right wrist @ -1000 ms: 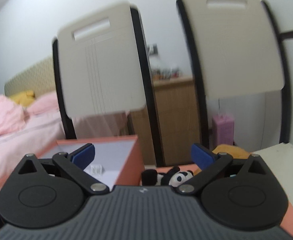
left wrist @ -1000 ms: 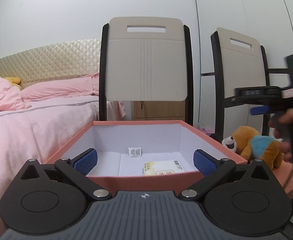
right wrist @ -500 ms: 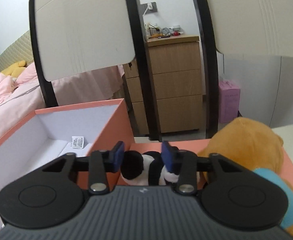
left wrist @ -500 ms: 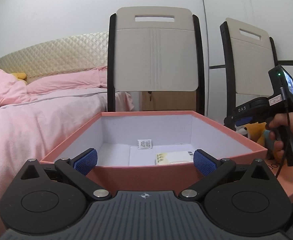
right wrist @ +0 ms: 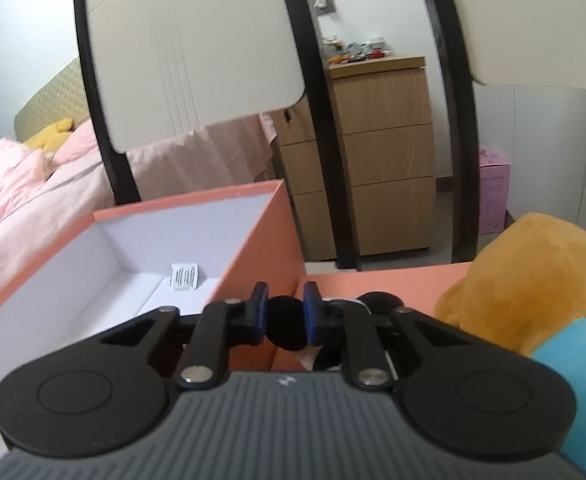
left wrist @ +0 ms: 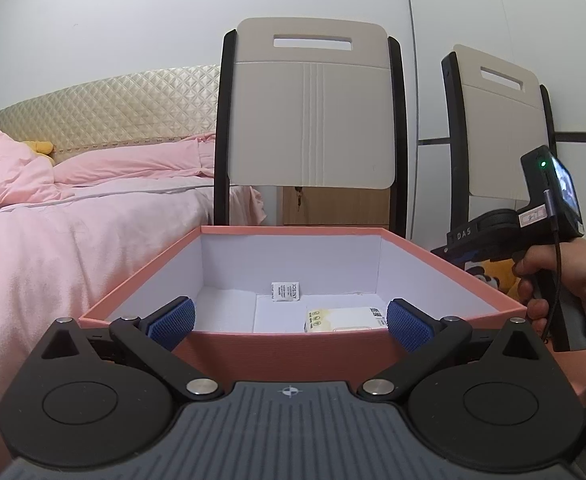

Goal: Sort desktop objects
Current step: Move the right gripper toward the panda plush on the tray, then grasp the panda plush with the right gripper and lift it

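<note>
An open salmon box [left wrist: 289, 346] with a white inside stands in front of my left gripper [left wrist: 289, 320], which is open and empty at its near wall. Inside lie a yellow-white packet [left wrist: 343, 318] and a small white sachet [left wrist: 285, 292]. My right gripper [right wrist: 285, 316] is shut on the black ear of a black-and-white panda plush [right wrist: 287, 326], just right of the box [right wrist: 261, 236]. An orange plush with a blue band [right wrist: 533, 284] sits to its right on the salmon lid [right wrist: 377, 284]. The right gripper also shows in the left wrist view [left wrist: 459, 258].
Two chairs with beige backs [left wrist: 313, 104] stand behind the box. A bed with pink bedding [left wrist: 73, 216] lies to the left. A wooden drawer unit [right wrist: 377, 160] and a pink box [right wrist: 493, 196] stand behind the chairs.
My right gripper went from open to shut on the panda plush's ear and has lifted it slightly. The left gripper stayed open by the box and shifted a little.
</note>
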`<state>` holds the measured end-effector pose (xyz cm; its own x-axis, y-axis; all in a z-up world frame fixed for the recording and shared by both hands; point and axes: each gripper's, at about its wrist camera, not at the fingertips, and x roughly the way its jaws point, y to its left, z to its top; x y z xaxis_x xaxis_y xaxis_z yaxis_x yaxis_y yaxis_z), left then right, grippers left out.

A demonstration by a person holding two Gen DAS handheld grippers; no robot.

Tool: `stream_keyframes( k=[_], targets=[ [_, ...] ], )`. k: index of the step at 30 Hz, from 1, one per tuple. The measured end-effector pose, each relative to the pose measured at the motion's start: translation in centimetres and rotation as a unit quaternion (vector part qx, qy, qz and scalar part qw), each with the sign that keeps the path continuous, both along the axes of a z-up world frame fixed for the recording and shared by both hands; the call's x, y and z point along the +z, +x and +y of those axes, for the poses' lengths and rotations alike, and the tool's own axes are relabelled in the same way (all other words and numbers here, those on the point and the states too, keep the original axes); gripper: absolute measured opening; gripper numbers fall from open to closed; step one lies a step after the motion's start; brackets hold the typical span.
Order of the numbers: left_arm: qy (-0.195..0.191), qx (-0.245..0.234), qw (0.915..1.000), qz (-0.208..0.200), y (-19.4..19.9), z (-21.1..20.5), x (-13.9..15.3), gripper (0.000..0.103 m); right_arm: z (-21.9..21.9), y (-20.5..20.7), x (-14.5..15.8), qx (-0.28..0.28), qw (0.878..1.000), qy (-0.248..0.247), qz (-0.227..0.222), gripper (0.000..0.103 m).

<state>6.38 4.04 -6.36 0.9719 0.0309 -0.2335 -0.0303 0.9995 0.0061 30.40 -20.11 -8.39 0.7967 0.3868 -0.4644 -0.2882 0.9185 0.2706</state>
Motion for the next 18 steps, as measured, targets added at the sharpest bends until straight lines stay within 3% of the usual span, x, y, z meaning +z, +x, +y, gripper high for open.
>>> stream_keyframes(
  k=[3,6,11,18],
  targets=[
    [-0.005,-0.001,1.0000,-0.005,-0.2,0.1,0.2,0.103,0.2,-1.0,1.2,-0.008,1.000,0.005,-0.023,0.016],
    [-0.007,-0.002,0.9999,-0.010,-0.5,0.2,0.4,0.103,-0.2,-2.4,2.6,-0.019,0.999,0.012,-0.048,0.006],
    [-0.011,-0.001,0.9998,-0.014,-0.7,0.3,0.6,0.103,-0.5,-4.2,5.3,-0.028,0.997,0.004,-0.075,0.006],
    [-0.016,0.002,0.9997,-0.018,-0.8,0.3,0.7,0.103,-0.6,-4.0,5.7,-0.017,0.997,0.003,-0.070,0.006]
  ],
)
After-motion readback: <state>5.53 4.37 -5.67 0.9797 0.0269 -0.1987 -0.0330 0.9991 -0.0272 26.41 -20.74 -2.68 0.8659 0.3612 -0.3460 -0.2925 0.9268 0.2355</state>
